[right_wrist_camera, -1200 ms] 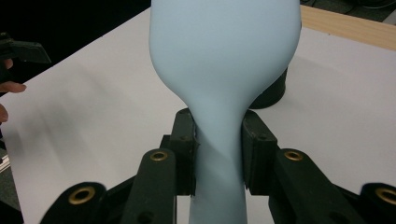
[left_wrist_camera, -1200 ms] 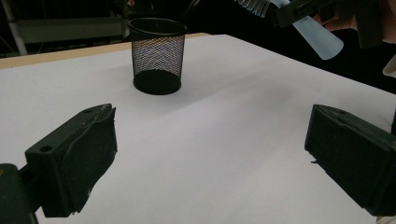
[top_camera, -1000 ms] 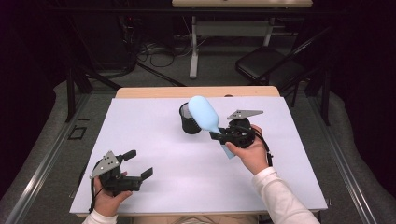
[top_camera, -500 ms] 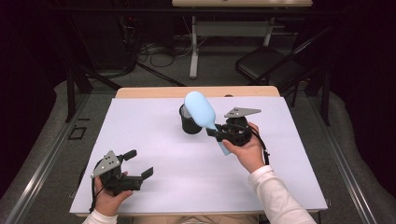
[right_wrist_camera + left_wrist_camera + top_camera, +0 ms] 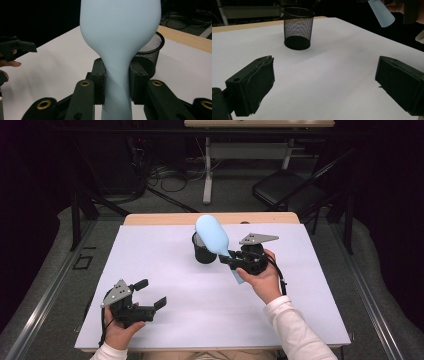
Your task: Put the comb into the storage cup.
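1. Pale blue brush-like tool (image 5: pixel 214 236), with a broad rounded head and a tapering handle, is off the table, clamped at its narrow neck by the right gripper (image 5: pixel 226 259). In the right gripper view the two black jaws press on either side of the neck (image 5: pixel 117 82), so the grip is firm, not loose.

2. Its long axis runs on a slant: the wide head points up and away toward the far left, and the handle end (image 5: pixel 238 276) sticks out low, toward the person, under the right hand (image 5: pixel 262 277).

3. Black mesh cup (image 5: pixel 203 250) stands upright on the white table (image 5: pixel 165 270), just beside and partly behind the head in the high view. The right gripper view shows the cup's rim (image 5: pixel 152 42) to the right of the blue body, so the tool is near the cup's mouth but not in it.

4. The relation that matters, as I judge it: the cup lies toward the head end, so dropping the tool in handle-first would call for turning it over, while head-first needs only a short tip forward.

5. The left gripper (image 5: pixel 150 296) rests near the front left of the table, jaws wide apart and holding nothing, well apart from the cup (image 5: pixel 298 27). The right hand is plainly the nearer one.
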